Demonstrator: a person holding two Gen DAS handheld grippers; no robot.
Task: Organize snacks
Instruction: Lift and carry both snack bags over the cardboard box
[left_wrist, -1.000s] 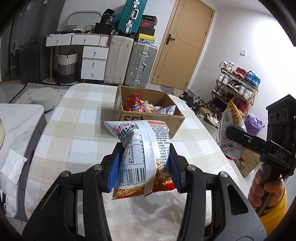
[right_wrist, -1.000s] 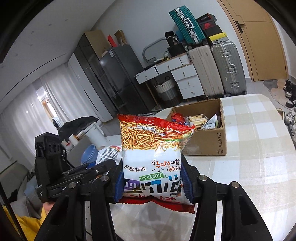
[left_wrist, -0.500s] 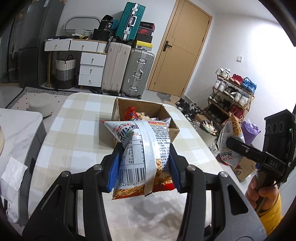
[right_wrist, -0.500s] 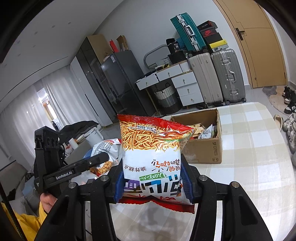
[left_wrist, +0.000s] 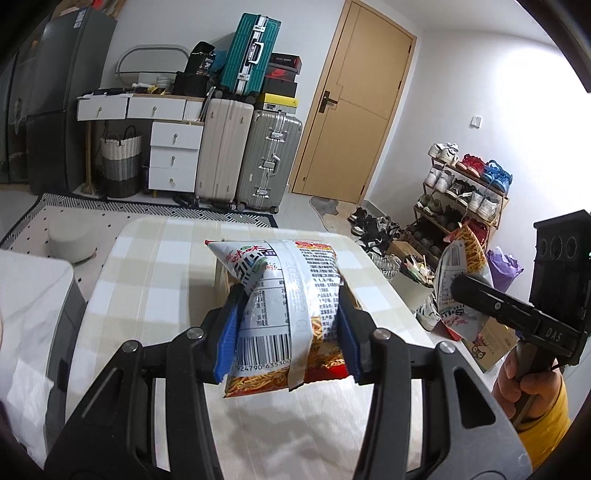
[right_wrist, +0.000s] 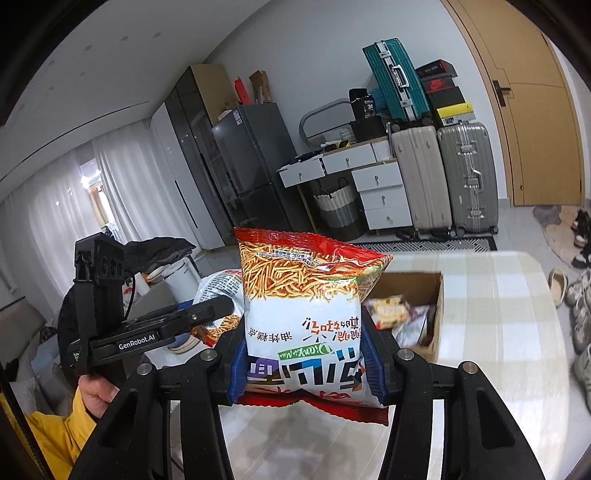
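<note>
My left gripper (left_wrist: 286, 334) is shut on a snack bag (left_wrist: 284, 295), back side with barcode facing me, held above the checked table (left_wrist: 147, 280). The bag hides nearly all of the cardboard box behind it. My right gripper (right_wrist: 304, 363) is shut on a second, upside-down bag of fried noodle sticks (right_wrist: 306, 314). Behind and to the right of it sits the open cardboard box (right_wrist: 437, 317) with several snack packs inside. Each view shows the other gripper with its bag: the right one (left_wrist: 458, 291) at the right edge, the left one (right_wrist: 218, 306) at the left.
Suitcases (left_wrist: 247, 158), white drawers (left_wrist: 173, 158) and a wooden door (left_wrist: 354, 107) stand beyond the table. A shoe rack (left_wrist: 461, 184) is at the right. A white marble-top surface (left_wrist: 33, 314) adjoins the table's left side. A hand in a yellow sleeve (left_wrist: 532, 391) holds the right gripper.
Both grippers have risen with their bags. In the left wrist view the box has slipped behind the held bag; in the right wrist view it sits lower and looks blurred.
</note>
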